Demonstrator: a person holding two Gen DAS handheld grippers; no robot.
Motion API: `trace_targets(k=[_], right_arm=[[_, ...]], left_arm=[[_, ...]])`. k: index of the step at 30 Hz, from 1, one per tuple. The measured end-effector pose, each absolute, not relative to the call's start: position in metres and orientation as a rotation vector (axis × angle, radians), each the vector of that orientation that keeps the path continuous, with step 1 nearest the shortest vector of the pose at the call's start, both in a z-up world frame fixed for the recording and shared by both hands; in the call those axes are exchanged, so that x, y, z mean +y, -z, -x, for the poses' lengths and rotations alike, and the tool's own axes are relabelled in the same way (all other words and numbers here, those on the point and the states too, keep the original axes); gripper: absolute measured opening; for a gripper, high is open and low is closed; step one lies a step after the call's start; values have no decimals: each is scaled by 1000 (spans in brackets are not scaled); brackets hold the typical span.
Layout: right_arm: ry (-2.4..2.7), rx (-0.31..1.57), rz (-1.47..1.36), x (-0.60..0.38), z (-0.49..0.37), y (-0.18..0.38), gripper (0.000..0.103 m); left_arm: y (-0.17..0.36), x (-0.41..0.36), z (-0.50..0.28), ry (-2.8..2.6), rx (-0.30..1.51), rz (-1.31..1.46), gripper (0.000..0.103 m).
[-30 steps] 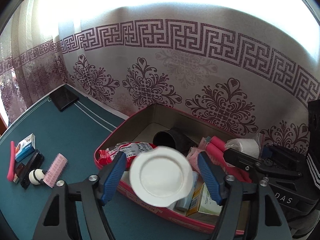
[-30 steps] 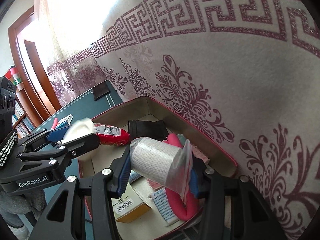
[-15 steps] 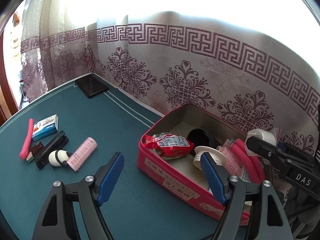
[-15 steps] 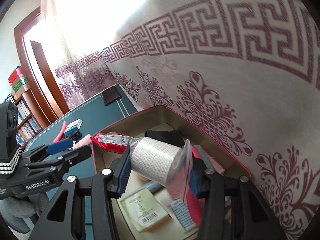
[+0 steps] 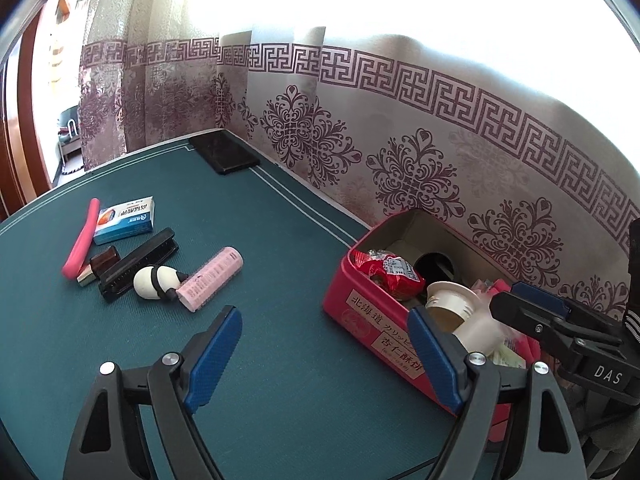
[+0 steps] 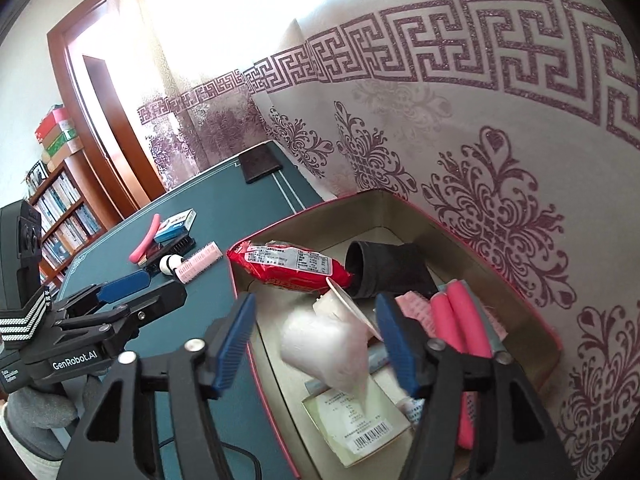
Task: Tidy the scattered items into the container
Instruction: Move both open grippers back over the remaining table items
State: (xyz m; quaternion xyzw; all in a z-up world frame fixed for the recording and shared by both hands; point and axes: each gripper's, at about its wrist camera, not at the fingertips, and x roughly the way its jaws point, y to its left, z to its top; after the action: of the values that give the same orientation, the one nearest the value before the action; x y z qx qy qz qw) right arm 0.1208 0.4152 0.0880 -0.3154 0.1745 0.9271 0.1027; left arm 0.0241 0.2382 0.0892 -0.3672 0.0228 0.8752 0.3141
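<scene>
Red tin [image 5: 362, 312] on green table [image 5: 280, 280], bagged roll [image 6: 332, 344] blurred inside, both grippers' jaws apart

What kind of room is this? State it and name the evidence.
Probably a home living room or study. A wooden bookshelf packed with books stands by a wooden door frame, patterned purple-and-white curtains hang behind, and small toiletries lie on a green table-tennis table.

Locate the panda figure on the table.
In the left wrist view the panda figure lies on the left of the green table, touching the black brush and the pink hair roller.
</scene>
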Motion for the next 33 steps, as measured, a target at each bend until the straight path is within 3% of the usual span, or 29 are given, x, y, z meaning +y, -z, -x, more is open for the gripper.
trace_targets(k=[17,33], right_arm=[[-2682,573,887,424,-128,-87,76],[-2810,512,945,378,-111,-86,79]], left_arm=[[-75,218,-16,-2327,18,1025,86],[-65,153,4,-2456,-113,1110,86]])
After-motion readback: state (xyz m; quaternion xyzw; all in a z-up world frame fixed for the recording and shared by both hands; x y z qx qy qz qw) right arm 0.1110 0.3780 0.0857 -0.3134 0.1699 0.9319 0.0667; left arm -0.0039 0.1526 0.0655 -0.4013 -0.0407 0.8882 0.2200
